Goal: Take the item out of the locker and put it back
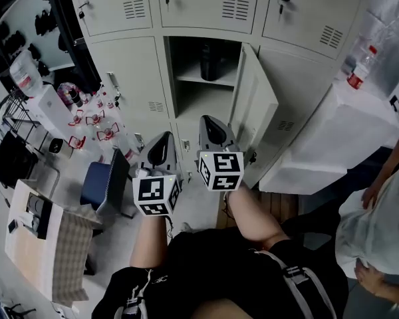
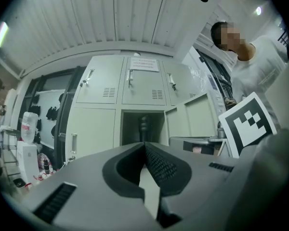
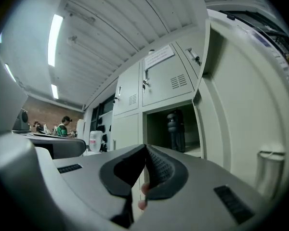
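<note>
Left claw, lower centre of frame: jaws pressed together, empty. Right claw just beside it, likewise closed on nothing. I held both forearms raised, aimed at the open locker. Dark bottle stood on its upper shelf, top centre, with the door swung right. Judged the reach not begun; next I'd need to open a claw and reach in.

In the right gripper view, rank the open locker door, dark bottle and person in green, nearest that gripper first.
1. open locker door, close on the right.
2. dark bottle, ahead, inside the locker.
3. person in green, far off left.
</note>
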Motion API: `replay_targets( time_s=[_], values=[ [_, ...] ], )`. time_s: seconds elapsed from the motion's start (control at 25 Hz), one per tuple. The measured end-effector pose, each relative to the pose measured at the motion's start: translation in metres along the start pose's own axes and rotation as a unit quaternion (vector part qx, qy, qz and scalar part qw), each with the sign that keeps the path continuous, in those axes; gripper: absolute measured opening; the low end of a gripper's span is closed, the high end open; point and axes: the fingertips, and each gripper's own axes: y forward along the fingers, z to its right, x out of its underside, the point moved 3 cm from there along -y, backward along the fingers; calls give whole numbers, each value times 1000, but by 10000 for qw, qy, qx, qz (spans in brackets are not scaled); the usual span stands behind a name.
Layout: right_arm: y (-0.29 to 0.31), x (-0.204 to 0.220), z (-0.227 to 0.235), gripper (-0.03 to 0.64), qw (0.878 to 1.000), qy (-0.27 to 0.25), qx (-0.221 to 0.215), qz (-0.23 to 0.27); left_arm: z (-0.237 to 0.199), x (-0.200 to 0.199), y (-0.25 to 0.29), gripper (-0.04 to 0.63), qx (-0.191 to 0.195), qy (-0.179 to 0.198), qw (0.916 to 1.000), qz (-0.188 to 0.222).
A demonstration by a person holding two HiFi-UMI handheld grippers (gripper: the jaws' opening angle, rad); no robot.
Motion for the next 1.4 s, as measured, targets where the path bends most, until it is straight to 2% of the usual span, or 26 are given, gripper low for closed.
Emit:
replay_targets(
  time_s=[0.12, 0.2, 0.24, 0.28, 0.32, 0.4, 0.52, 0.68, 0.88, 1.16, 1.4],
  values=[
    [40, 9, 9, 15, 9992, -24, 389, 3, -27, 5, 35, 12, 233, -72, 9997, 22],
    [65, 2, 16, 7, 9976, -82, 666, 188, -44, 0, 57, 12, 373, -45, 9993, 77],
    [78, -3, 18, 52, 9968, -124, 735, 287, -51, -3, 67, 12, 439, -34, 9990, 114],
    [90, -6, 20, 187, 9963, -154, 771, 358, -58, -5, 77, 12, 503, -45, 9986, 151],
    [101, -9, 24, 243, 9957, -161, 826, 399, -65, -6, 85, 12, 565, -71, 9982, 178],
    [120, -11, 35, 302, 9939, -130, 1012, 410, -74, -4, 100, 12, 680, -113, 9975, 185],
    [145, -10, 52, 350, 9919, -64, 1226, 326, -81, 4, 113, 12, 846, -118, 9963, 129],
    [176, -7, 75, 384, 9892, 9, 1448, 225, -85, 16, 121, 12, 996, -76, 9950, 71],
    [209, -4, 99, 411, 9860, -28, 1665, 82, -97, 30, 122, 12, 1000, -27, 9950, -18],
    [246, -7, 109, 407, 9846, -431, 1696, -33, -123, 37, 120, 12, 872, 3, 9962, -47],
    [267, -5, 125, 405, 9816, -309, 1878, -138, -134, 38, 122, 12, 841, 70, 9964, -29]
  ],
)
